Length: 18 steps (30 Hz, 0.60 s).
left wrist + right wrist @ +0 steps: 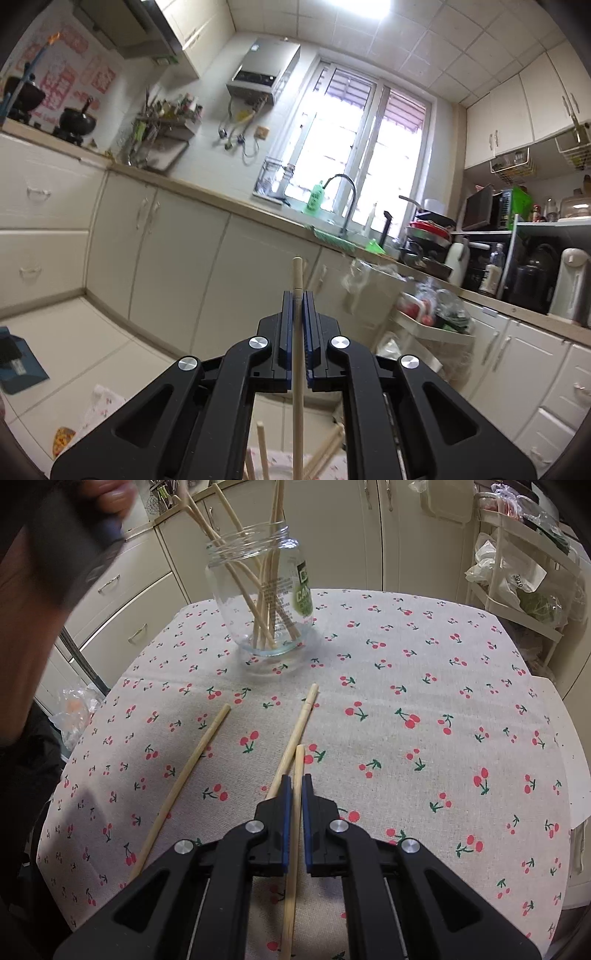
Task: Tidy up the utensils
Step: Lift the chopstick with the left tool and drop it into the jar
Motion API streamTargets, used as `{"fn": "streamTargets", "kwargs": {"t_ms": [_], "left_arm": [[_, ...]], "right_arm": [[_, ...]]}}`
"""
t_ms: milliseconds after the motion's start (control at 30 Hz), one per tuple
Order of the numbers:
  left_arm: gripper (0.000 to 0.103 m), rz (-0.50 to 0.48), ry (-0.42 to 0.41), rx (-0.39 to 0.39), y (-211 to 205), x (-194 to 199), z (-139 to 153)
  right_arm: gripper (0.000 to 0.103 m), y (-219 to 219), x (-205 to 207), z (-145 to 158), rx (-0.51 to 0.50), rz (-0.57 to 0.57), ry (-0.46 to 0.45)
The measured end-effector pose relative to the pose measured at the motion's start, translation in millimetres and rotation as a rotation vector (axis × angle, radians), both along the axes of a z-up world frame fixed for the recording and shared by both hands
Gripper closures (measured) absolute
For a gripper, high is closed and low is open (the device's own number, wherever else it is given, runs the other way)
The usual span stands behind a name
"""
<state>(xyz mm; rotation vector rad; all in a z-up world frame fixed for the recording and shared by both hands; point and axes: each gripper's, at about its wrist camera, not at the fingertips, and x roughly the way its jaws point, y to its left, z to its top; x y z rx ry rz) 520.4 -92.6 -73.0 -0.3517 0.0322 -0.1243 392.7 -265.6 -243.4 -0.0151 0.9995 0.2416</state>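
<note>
A: How are the two grippers posed?

B: The left gripper (298,295) points level toward the kitchen cabinets, its jaws clamped on one chopstick (297,280) that runs lengthwise between the pads, its end poking out past the tips. The right gripper (296,780) tilts down over the cherry-print tablecloth (424,738), nearer the camera than the glass jar (264,590). It is also closed on a single chopstick (298,768), whose long axis follows the fingers and points toward the jar.

A: How many chopsticks do you count?

B: Two lie loose on the cloth in front of the jar: one (184,775) to the left, one (295,731) just beside the right gripper's stick. Both angle up toward the jar. Inside the jar stand several more (266,602), leaning against its rim; the exact count I cannot tell. One jar, upright.
</note>
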Motion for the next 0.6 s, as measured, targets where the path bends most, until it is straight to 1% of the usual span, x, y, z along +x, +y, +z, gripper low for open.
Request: {"fn": "streamTargets", "kwargs": {"t_ms": [100, 233, 400, 600], "left_arm": [[0.098, 0.032, -0.022, 0.028, -5.3, 9.5, -2.5], [0.098, 0.049, -0.028, 0.074, -15.4, 16.9, -13.5], [0.098, 0.050, -0.015, 0.132, -26.1, 18.2, -35.2], [0.098, 0.037, 0.008, 0.176, -32.7, 11.7, -51.8]], "right_arm": [[0.096, 0.5, -0.3, -0.1, -0.003, 0.001, -0.001], [0.097, 0.9, -0.5, -0.2, -0.002, 0.000, -0.001], [0.096, -0.4, 0.0, -0.2, 0.008, -0.004, 0.004], [0.097, -0.2, 0.6, -0.1, 0.010, -0.005, 0.005]]}}
